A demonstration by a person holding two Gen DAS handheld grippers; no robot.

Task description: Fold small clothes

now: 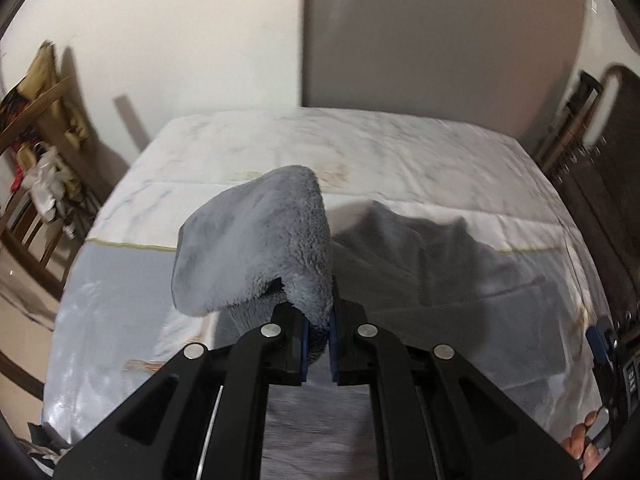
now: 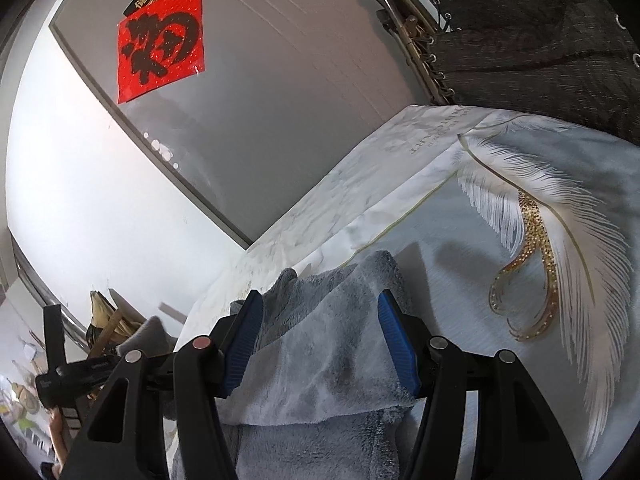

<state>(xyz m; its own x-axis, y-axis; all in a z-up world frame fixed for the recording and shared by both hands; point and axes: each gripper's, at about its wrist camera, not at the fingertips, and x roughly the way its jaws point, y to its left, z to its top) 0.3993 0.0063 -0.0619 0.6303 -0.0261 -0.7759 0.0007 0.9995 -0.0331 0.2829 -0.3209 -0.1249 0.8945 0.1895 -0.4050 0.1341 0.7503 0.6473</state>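
My left gripper (image 1: pixel 318 334) was clamped on the grey fleece cloth (image 1: pixel 256 240) at frame centre; my right gripper (image 2: pixel 320 344) stood apart. I judged it soft, light and floppy, best pinched at its edges.

A bed (image 1: pixel 360 152) is carrying everything, its white and grey sheet (image 2: pixel 460 280) spreading ahead of each hand-held gripper. A grey towel (image 2: pixel 320 360) is lying on the sheet, just left of the printed feather (image 2: pixel 560 240) in the right view.
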